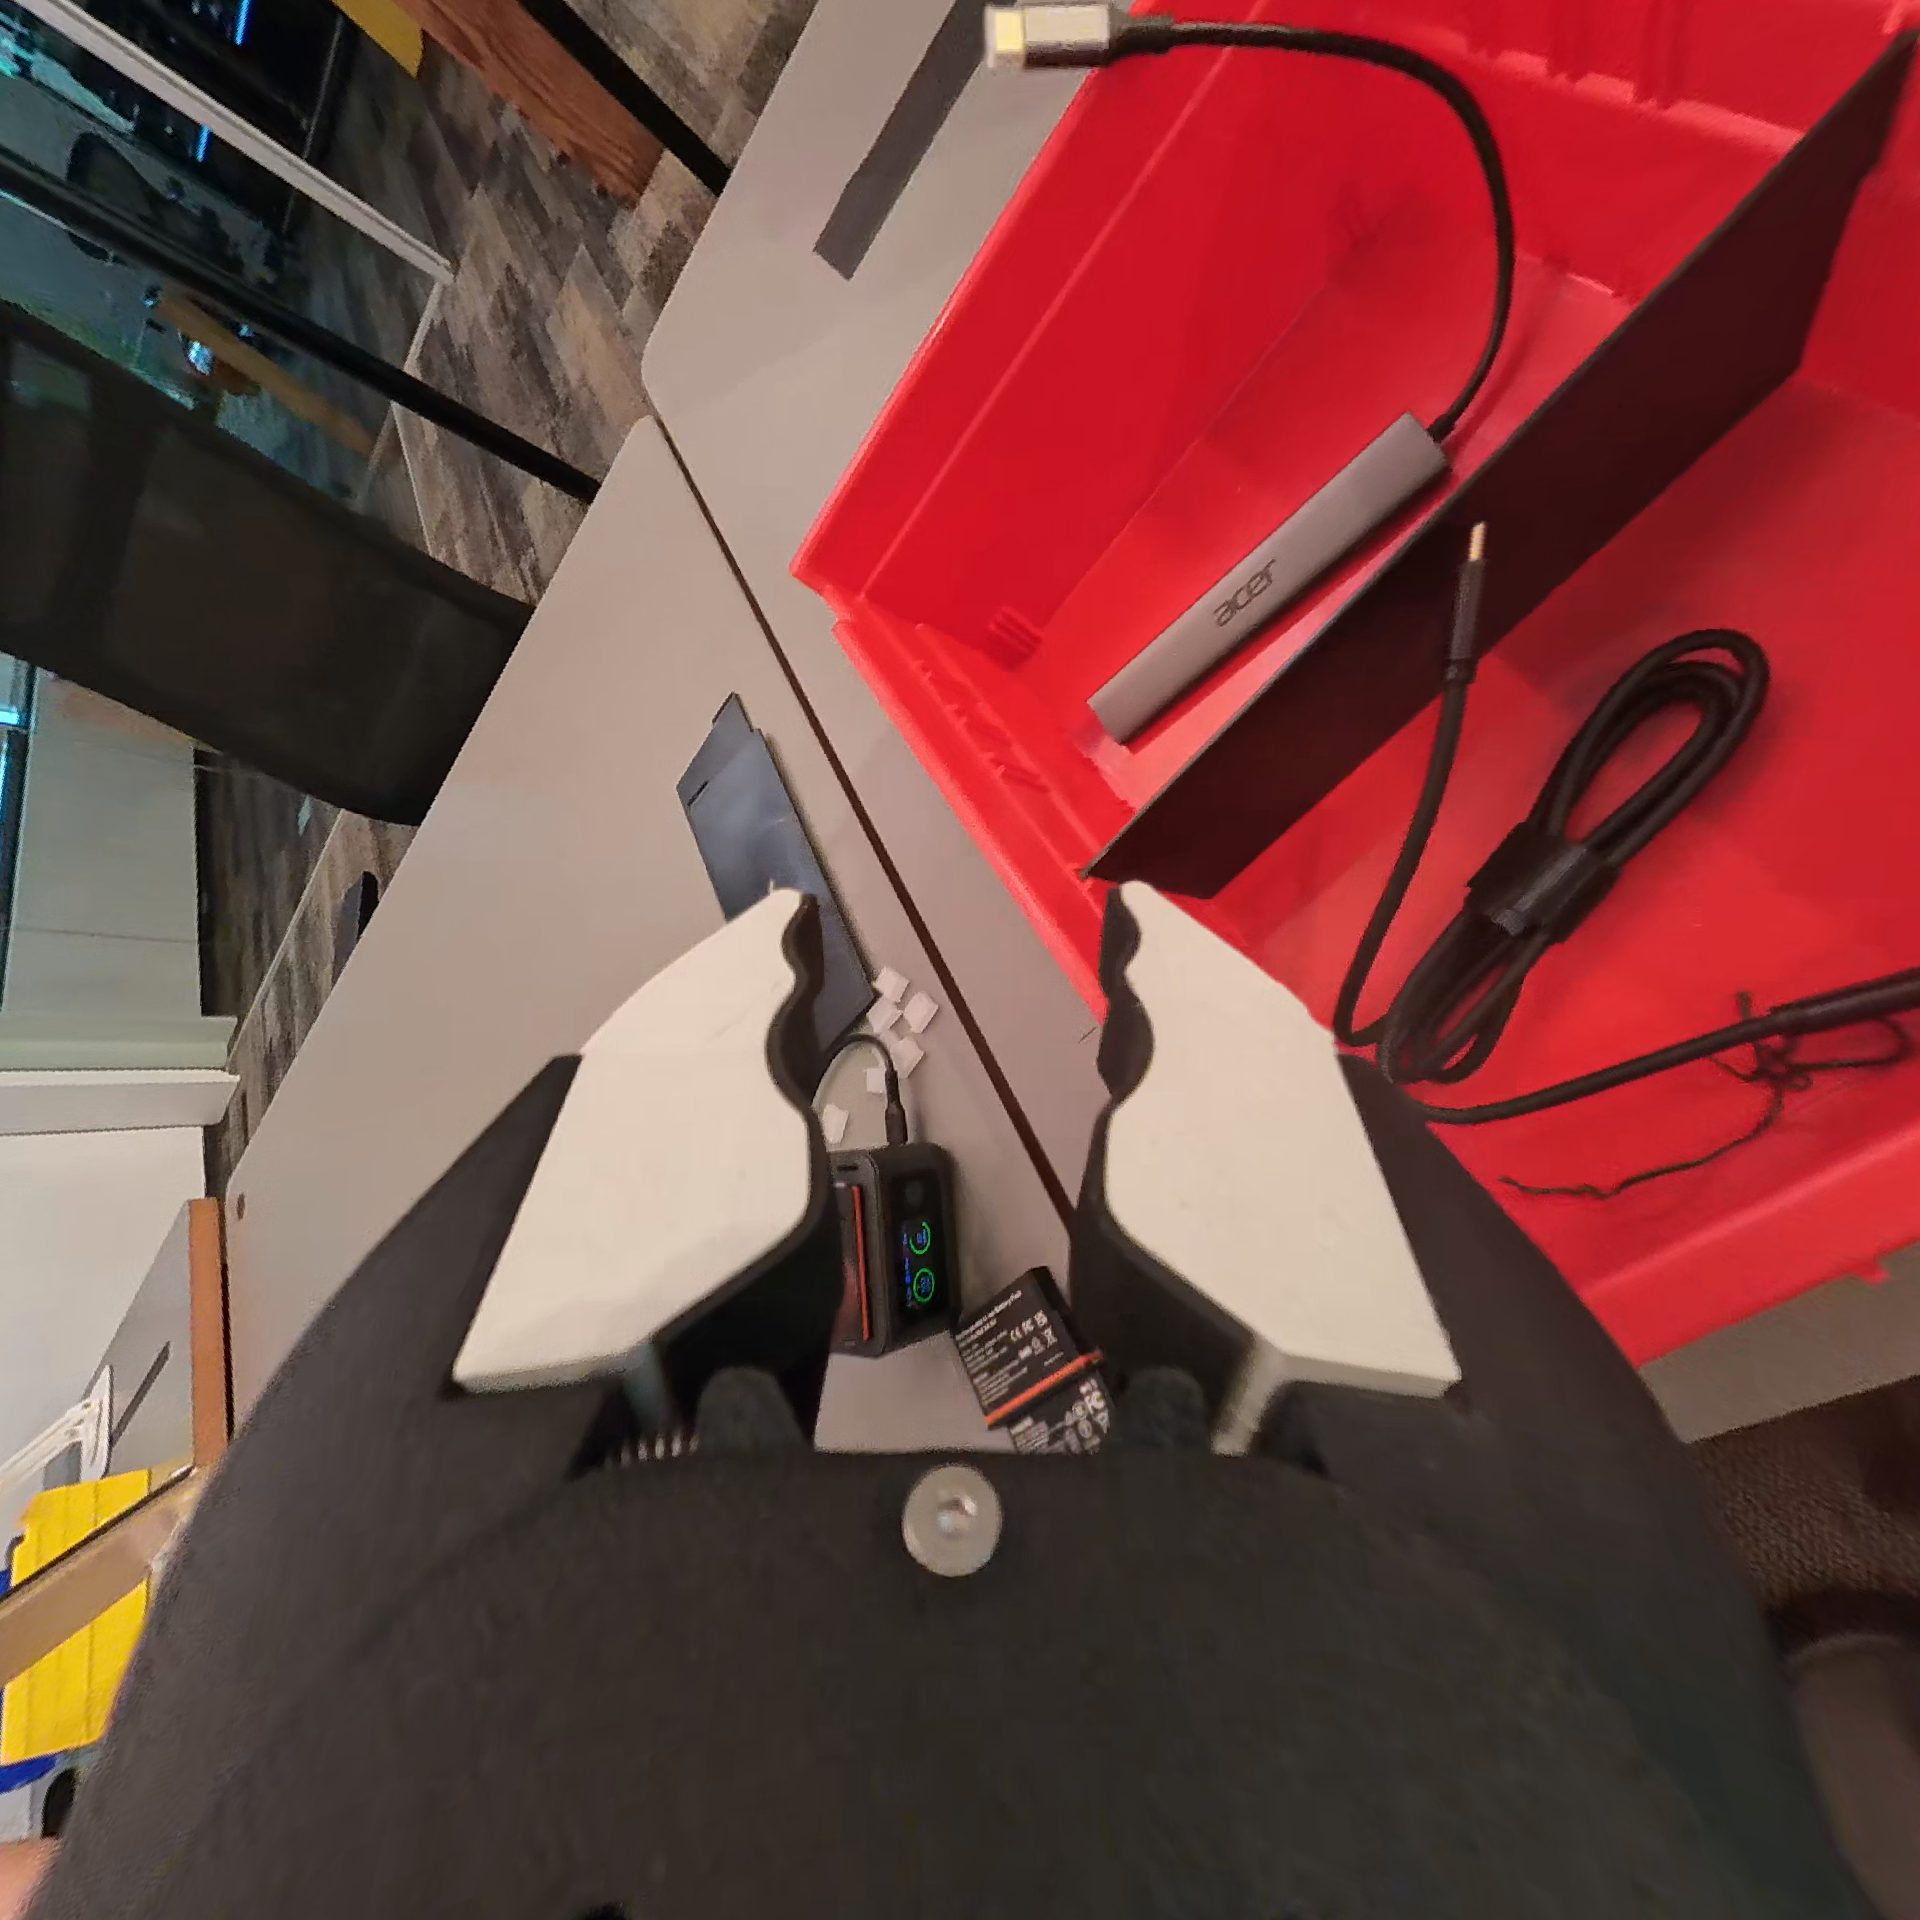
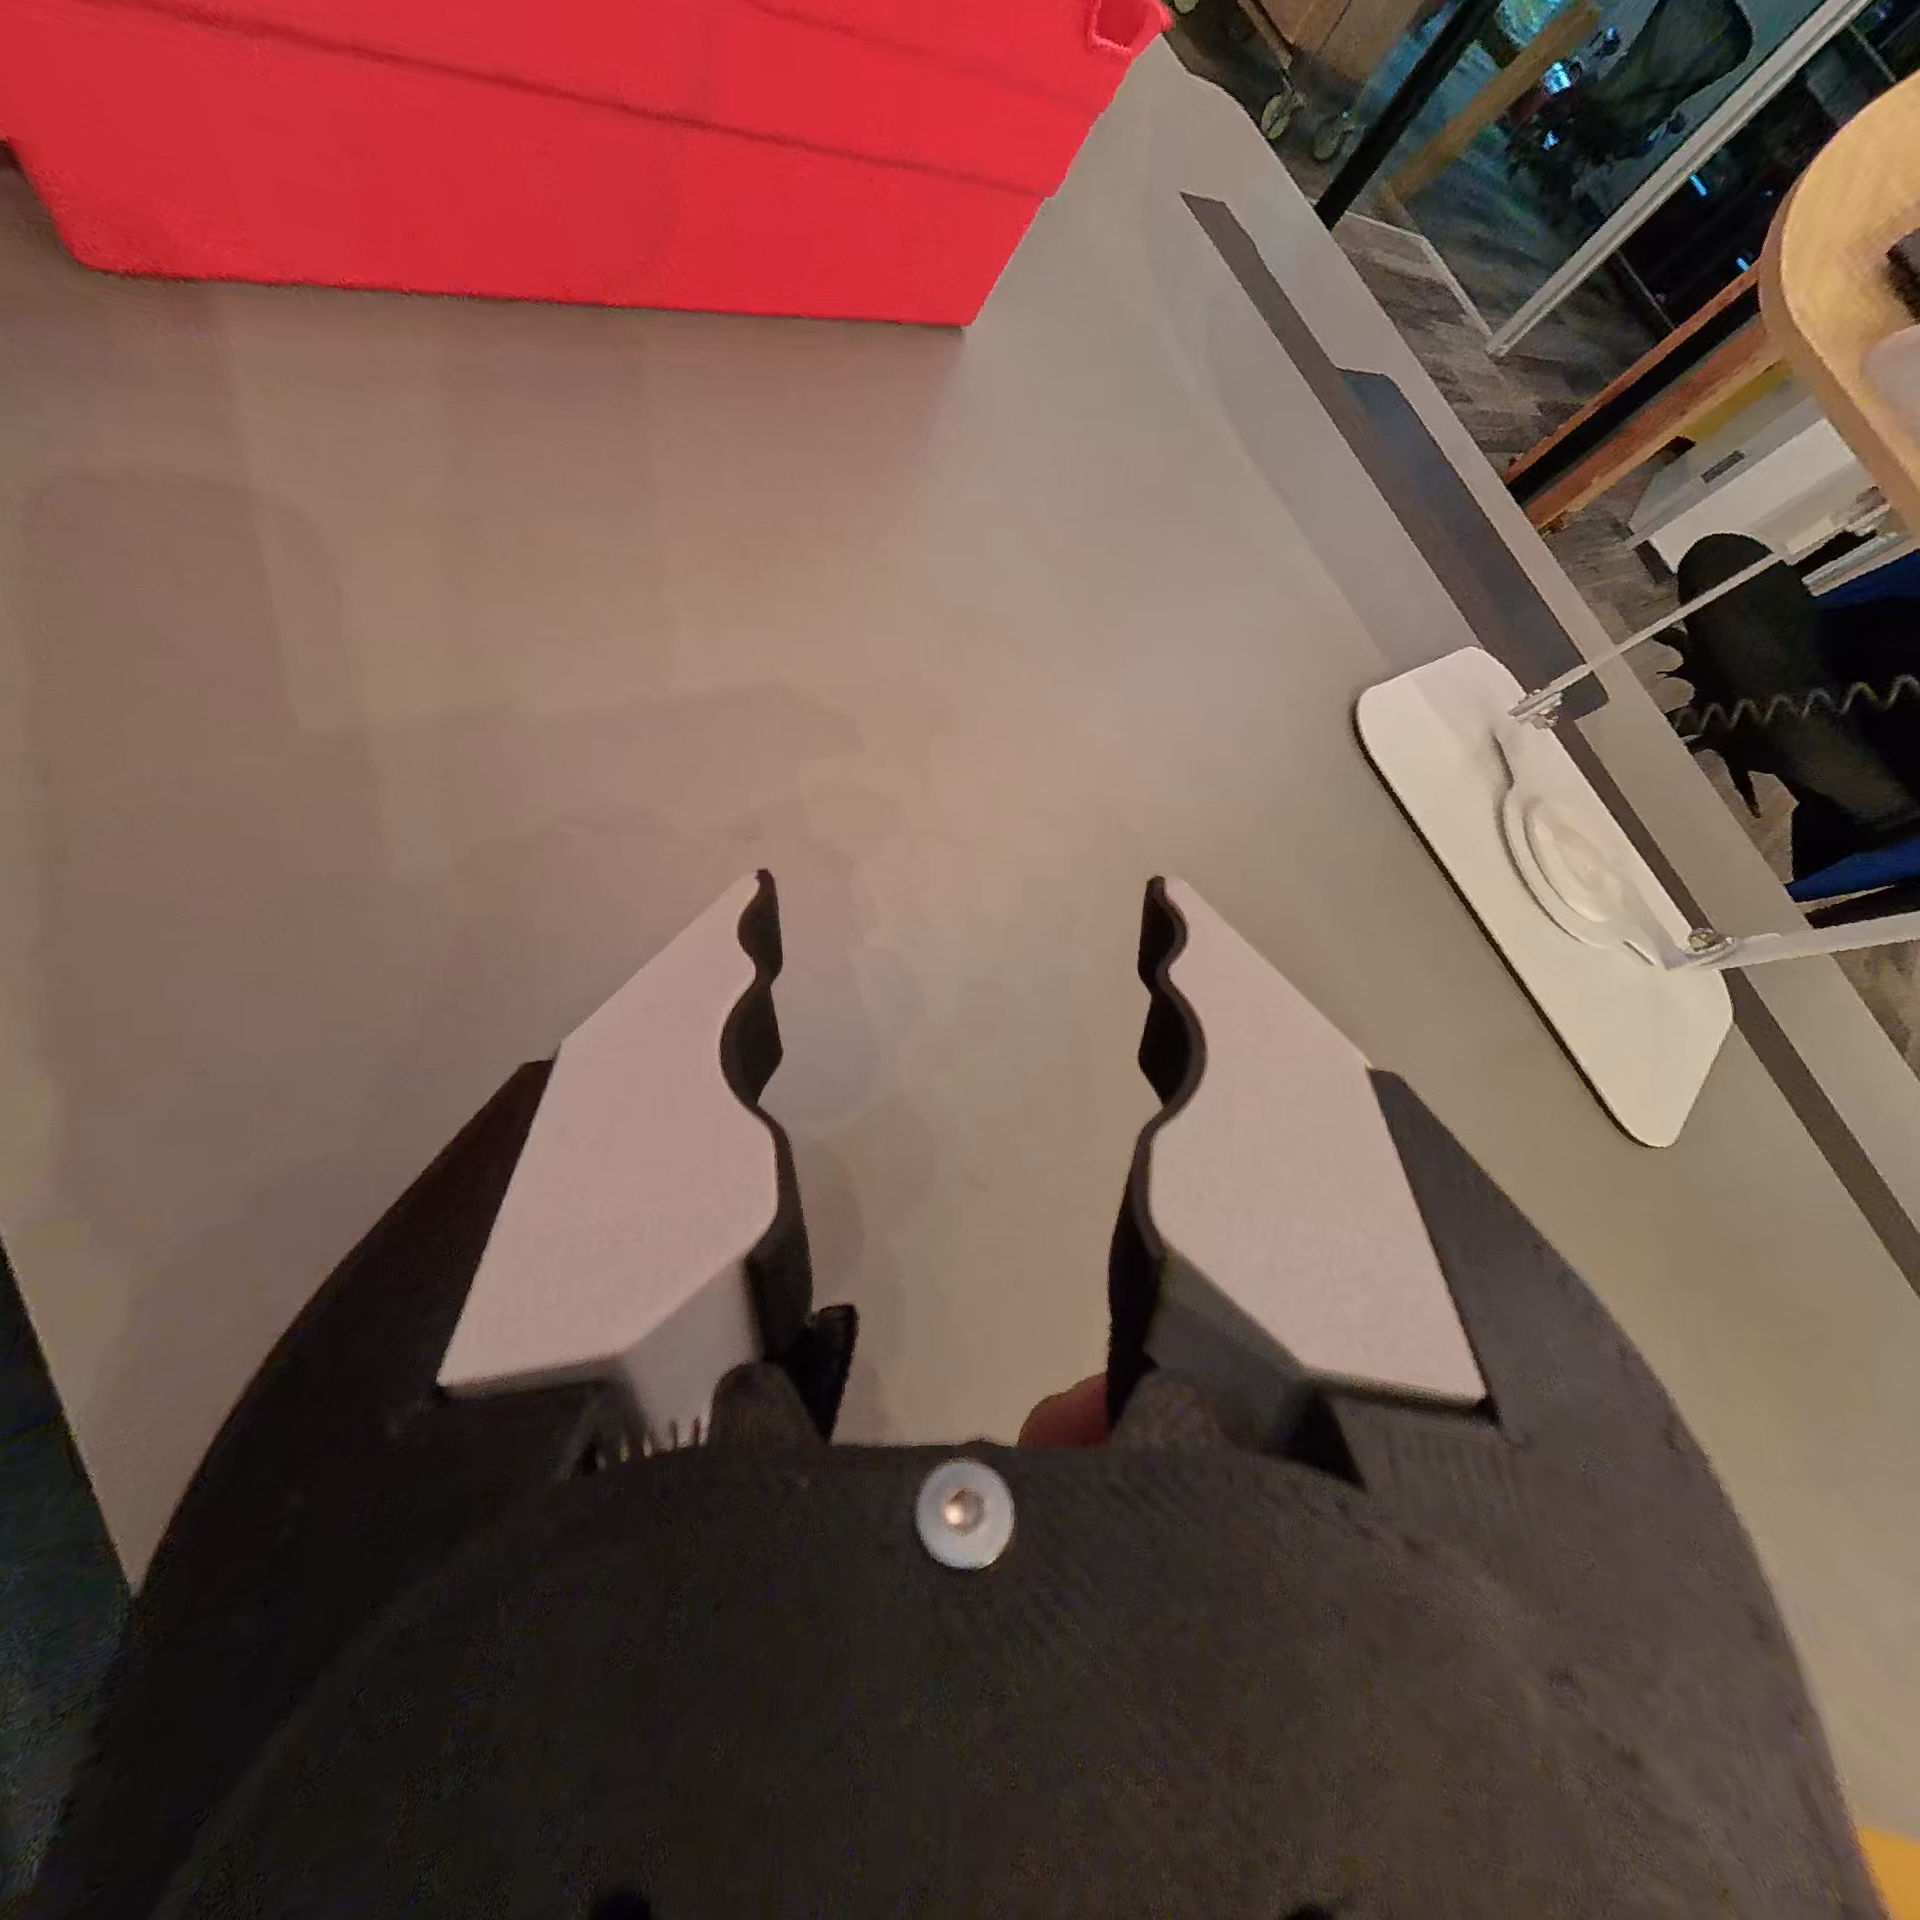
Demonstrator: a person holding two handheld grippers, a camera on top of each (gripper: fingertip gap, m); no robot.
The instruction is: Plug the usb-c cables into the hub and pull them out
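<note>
Slim grey metal hub (image 1: pixel 1262 582), coiled black braided cable (image 1: pixel 1558 862) in glossy red plastic bin (image 1: pixel 935 436). Left gripper (image 1: pixel 956 925), right gripper (image 2: pixel 956 904): scalloped fingers spread wide, empty, over matte grey tabletop (image 2: pixel 520 623).

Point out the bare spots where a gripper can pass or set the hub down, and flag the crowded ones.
Free: the grey table between the red bin wall, the white stand base and the right gripper. Also the bin floor beside the hub, left of the black divider. Crowded: the compartment holding the coiled cable, and the charger clutter between the left gripper fingers.

One hub (image 1: pixel 1268 582), one coiled cable (image 1: pixel 1538 883) (black), one bin (image 1: pixel 935 436).
</note>
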